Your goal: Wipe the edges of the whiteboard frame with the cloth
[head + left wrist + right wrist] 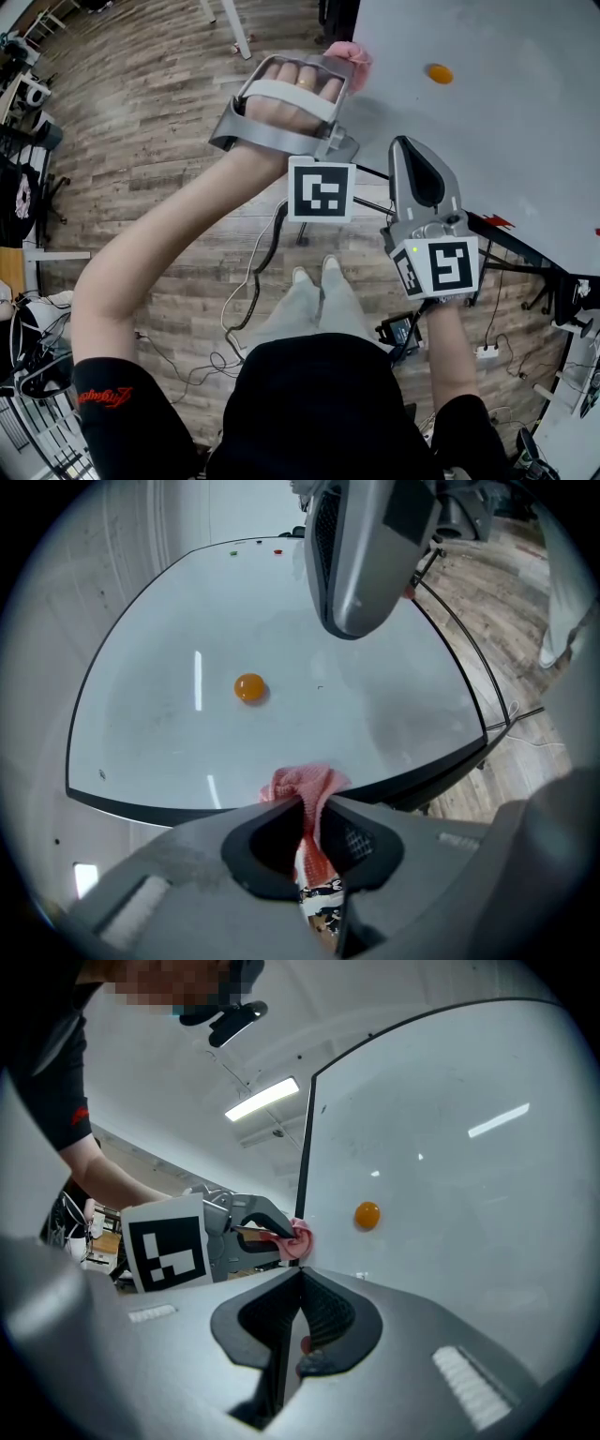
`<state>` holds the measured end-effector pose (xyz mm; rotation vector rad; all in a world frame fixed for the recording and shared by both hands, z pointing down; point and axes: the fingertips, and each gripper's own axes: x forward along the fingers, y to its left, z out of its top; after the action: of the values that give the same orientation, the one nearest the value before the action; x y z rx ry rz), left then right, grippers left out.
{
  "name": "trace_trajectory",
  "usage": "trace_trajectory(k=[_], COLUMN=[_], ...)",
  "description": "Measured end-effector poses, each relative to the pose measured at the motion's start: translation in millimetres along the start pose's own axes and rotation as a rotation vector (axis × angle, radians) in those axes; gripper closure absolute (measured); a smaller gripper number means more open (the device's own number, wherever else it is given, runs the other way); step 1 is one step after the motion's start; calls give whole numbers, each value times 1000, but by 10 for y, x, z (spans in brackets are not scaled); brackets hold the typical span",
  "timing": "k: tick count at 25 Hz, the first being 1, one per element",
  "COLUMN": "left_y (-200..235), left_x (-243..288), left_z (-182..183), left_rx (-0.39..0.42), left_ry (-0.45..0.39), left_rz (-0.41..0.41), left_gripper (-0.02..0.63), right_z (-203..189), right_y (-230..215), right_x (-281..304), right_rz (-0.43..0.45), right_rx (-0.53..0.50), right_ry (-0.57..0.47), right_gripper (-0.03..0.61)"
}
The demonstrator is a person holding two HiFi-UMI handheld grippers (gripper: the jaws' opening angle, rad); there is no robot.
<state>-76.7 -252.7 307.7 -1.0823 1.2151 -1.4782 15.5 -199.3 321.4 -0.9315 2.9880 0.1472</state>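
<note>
Pink cloth point(305, 782) sits pinched in the left gripper point(306, 808), bunched just ahead of its jaws against the black whiteboard frame point(424, 782) (wiping looks under way). The right gripper point(298, 1283) hangs alongside, clenched on nothing. Next, the cloth should slide along the frame with steady contact.

Your whiteboard point(525, 141), dark-framed, carries a single round orange magnet point(439, 73) well in from its edges, and a pink cloth point(352, 58) touches one edge. Below, cables point(246, 291) trail across the wood-plank floor point(159, 122).
</note>
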Motion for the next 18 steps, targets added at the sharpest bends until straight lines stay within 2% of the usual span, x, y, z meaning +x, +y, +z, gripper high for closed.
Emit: trace_trajectory(k=[18], left_y=[-385], left_x=[46], left_z=[64], left_rx=[-27], left_ry=[-2], left_rz=[-62], left_gripper=[574], right_z=[-177], right_y=[-71], right_x=[-10], right_rz=[-21], right_rx=[29], right_ry=[31], right_gripper=[577])
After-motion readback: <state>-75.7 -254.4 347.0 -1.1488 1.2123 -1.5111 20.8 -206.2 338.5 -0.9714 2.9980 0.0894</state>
